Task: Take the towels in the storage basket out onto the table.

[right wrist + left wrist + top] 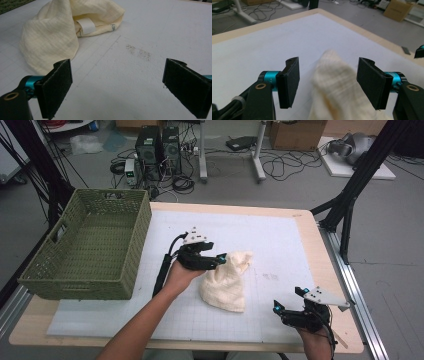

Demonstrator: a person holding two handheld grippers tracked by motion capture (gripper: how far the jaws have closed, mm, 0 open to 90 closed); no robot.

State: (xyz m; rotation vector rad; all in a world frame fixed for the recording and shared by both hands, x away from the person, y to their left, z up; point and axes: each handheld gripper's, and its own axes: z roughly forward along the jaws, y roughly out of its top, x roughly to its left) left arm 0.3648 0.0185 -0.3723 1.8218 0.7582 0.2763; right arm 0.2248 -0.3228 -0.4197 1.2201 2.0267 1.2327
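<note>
**Obs 1:** Right gripper (289,300) sits closest, at about five o'clock on the white mat (280,237). Its jaws stand spread wide, with bare mat between them.

**Obs 2:** And the cloth?

**Obs 1:** Cream cloth (226,282) lies bunched at mat centre, toward ten o'clock from that gripper and well apart from it. A small white tag (85,26) shows in its fold in the right gripper view.

**Obs 2:** Left side?

**Obs 1:** Left gripper (221,258) hangs at the cloth's upper edge, around eleven o'clock of the heap. Jaws parted; a raised peak of cloth stands between the pads (291,81) in the left gripper view, neither pad pressing it.

**Obs 2:** Anything else?

**Obs 1:** Green woven basket (137,250) at nine o'clock, on the wooden table (322,270), partly overlapping the mat's left edge.
</note>
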